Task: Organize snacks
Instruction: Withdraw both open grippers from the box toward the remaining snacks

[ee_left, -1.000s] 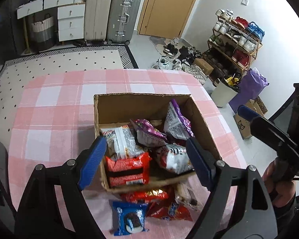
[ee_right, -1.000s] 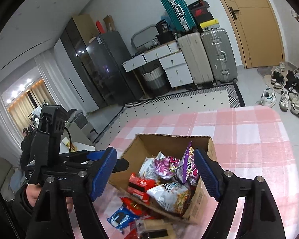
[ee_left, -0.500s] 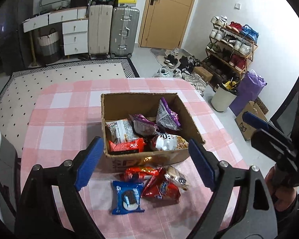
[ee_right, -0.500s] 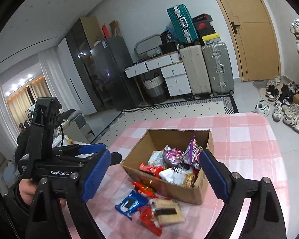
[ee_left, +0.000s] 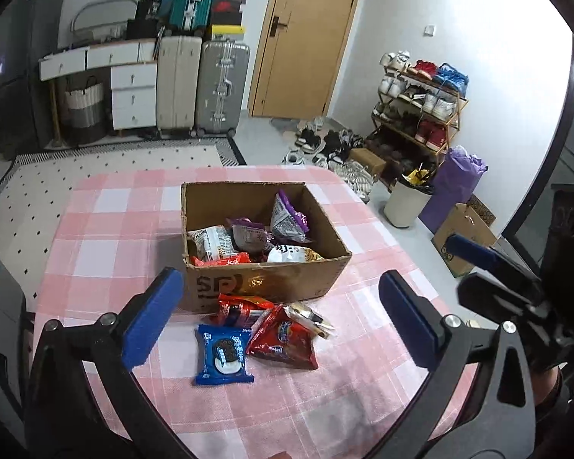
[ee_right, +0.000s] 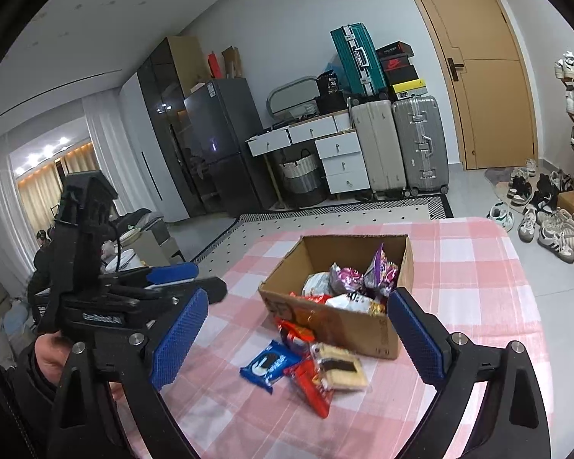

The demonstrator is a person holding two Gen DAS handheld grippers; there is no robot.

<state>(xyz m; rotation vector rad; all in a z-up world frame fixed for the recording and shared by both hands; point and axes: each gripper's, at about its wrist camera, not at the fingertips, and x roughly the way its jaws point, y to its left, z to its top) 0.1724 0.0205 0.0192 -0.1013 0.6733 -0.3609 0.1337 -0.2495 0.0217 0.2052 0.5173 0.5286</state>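
Both of our grippers hang above the near edge of the table (ee_left: pixel 107 225) with nothing between their blue pads. Our left gripper (ee_left: pixel 279 317) has its jaws spread wide, having just been opening, and our right gripper (ee_right: pixel 298 336) likewise stands well apart after opening further; neither touches a packet.

Nearest to us on the pink-and-white checked cloth lies a small cluster of loose snacks, just in front of the box. We see a blue cookie packet (ee_left: pixel 224 354) with a black-and-white sandwich biscuit printed on it, lying flat. Beside it, touching, sits a red packet (ee_left: pixel 285 342) with a round blue-and-white logo. A clear-wrapped pale wafer sandwich (ee_right: pixel 338 365) with a dark filling rests partly on that red one. Another red-and-orange packet (ee_left: pixel 239 308) lies against the front wall of the box.

Behind them, around the middle of the table, stands an open brown cardboard box (ee_left: pixel 264 283) with dark printed letters on its front. Inside we see crumpled purple and silver bags (ee_left: pixel 287 218), a white bag (ee_left: pixel 210 243) and an orange-red packet (ee_left: pixel 222 260) at the front rim.
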